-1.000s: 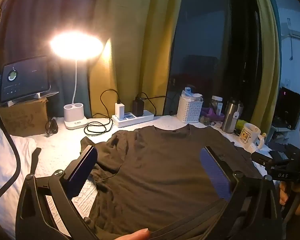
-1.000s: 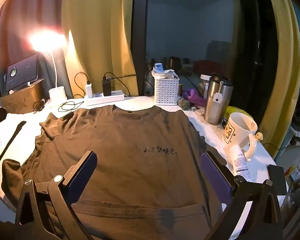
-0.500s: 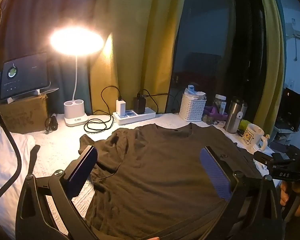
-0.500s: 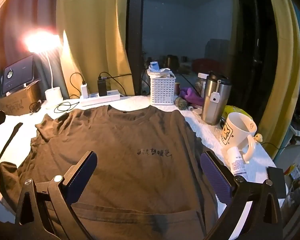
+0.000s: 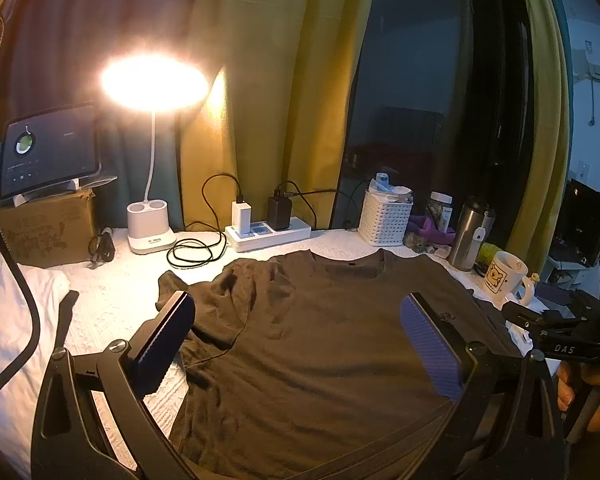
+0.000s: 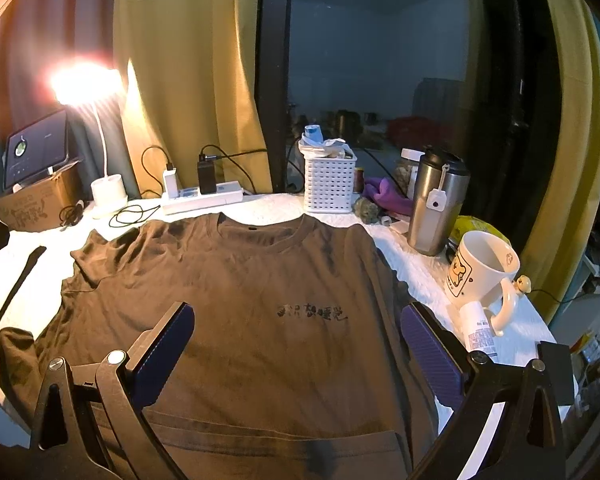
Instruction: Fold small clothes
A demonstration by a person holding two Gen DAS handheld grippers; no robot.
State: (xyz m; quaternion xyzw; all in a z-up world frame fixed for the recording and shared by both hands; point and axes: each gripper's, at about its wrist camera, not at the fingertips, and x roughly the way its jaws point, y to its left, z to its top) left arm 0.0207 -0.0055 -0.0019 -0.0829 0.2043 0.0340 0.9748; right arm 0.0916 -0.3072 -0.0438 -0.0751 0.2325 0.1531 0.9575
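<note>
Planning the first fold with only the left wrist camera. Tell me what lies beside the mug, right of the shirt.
Observer: A small white labelled bottle lies on its side by the handle of the white cartoon-print mug.
Operator: Report the chest of the shirt.
Observer: The dark brown T-shirt lies face up, with a line of dark printed characters on the chest.
Operator: Check the right gripper.
Observer: The right gripper has its jaws wide open over the shirt and holds nothing.
</note>
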